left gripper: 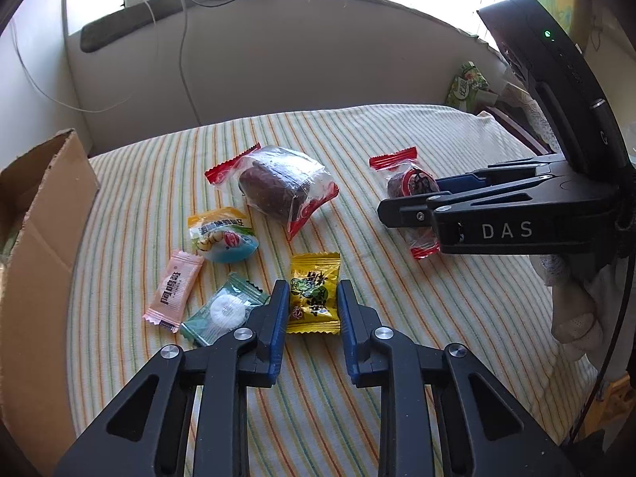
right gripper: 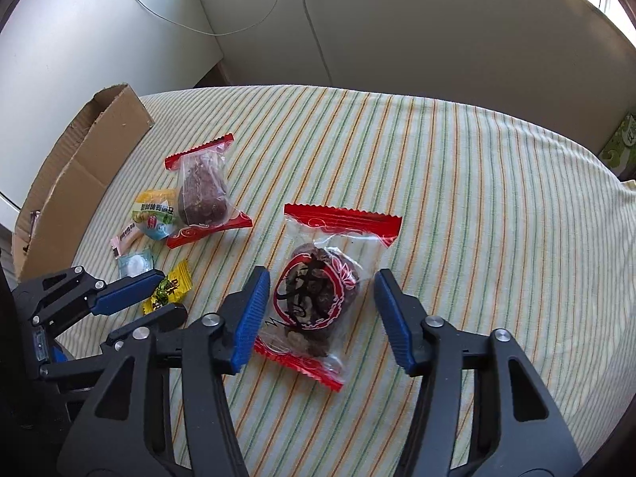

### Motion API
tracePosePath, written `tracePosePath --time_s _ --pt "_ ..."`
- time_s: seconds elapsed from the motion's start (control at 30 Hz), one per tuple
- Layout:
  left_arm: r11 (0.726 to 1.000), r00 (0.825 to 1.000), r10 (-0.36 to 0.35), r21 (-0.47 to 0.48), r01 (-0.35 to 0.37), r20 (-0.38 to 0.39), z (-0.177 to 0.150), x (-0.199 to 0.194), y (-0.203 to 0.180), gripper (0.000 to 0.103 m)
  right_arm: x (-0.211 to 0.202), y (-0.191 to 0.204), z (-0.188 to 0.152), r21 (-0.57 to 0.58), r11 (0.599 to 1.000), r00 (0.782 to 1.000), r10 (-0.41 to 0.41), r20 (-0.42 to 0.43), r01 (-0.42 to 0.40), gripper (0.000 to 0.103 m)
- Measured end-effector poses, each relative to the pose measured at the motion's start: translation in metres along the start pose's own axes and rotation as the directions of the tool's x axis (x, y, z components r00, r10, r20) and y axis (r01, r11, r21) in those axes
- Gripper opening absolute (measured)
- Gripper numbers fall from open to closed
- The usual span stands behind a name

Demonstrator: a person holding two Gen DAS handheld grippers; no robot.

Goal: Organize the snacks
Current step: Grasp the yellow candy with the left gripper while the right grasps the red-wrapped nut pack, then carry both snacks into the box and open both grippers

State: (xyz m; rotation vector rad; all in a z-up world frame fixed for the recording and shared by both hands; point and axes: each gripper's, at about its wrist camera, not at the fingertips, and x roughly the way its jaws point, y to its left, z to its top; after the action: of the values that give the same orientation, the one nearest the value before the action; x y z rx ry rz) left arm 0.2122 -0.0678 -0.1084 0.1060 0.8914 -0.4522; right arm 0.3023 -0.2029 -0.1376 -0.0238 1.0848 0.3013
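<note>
Both wrist views, tabletop sorting of snacks, early stage. Six wrapped snacks lie loose on the striped tablecloth (left gripper: 397,139); the cardboard box (left gripper: 43,214) stands open at the cloth's left edge. Something dark shows just inside it in the right wrist view, but what it is cannot be told.

The left gripper (left gripper: 313,302), near the front edge, has its jaws drawn in on either side of the yellow candy (left gripper: 314,292). The blue pads lie at the wrapper's two side edges; whether they already press on it cannot be told from either view, and the candy lies flat on the cloth.

The right gripper (right gripper: 322,314), toward the right half of the cloth, straddles a red-ended clear packet of dried fruit (right gripper: 318,290). Its jaws are partly open, with a visible gap between each pad and the packet.

Unhandled, left of centre: a second, larger dried-fruit packet (left gripper: 278,190), a yellow-and-blue pouch (left gripper: 222,234), a pink sachet (left gripper: 173,290) and a green-wrapped white candy (left gripper: 224,310), the last just beside the left gripper's left finger.

Judgement: no snack on the cloth is yet sorted; all six remain to be lifted and placed, presumably into the box.
</note>
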Motion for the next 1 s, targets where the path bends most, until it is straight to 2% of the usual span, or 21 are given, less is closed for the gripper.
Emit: tracePosePath --time_s 0.03,0.17,0.57,0.8,1.0 --pt "1.000 1.000 0.002 0.000 -0.002 0.003 0.000 -0.001 0.000 0.023 0.000 0.001 0.000 -0.002 1.000 1.000 -0.002 0.001 0.002 0.043" --pt "1.000 1.000 0.002 -0.004 -0.001 0.021 -0.002 -0.009 0.002 0.023 -0.001 0.001 0.000 0.010 1.000 1.000 0.007 0.002 -0.007 0.036" --pt "0.999 0.991 0.013 -0.040 -0.007 0.132 0.000 -0.056 0.020 0.023 -0.026 0.004 0.001 0.008 0.999 0.999 0.032 0.044 -0.032 0.035" --pt "0.996 0.975 0.034 -0.089 -0.015 0.220 0.009 -0.090 0.045 0.023 -0.046 0.028 0.019 -0.039 0.997 0.993 0.069 0.095 -0.066 0.035" --pt "0.984 0.956 0.096 -0.170 -0.049 0.277 0.011 -0.114 0.081 0.023 -0.052 0.062 0.043 -0.097 0.991 0.987 0.104 0.126 -0.092 0.035"
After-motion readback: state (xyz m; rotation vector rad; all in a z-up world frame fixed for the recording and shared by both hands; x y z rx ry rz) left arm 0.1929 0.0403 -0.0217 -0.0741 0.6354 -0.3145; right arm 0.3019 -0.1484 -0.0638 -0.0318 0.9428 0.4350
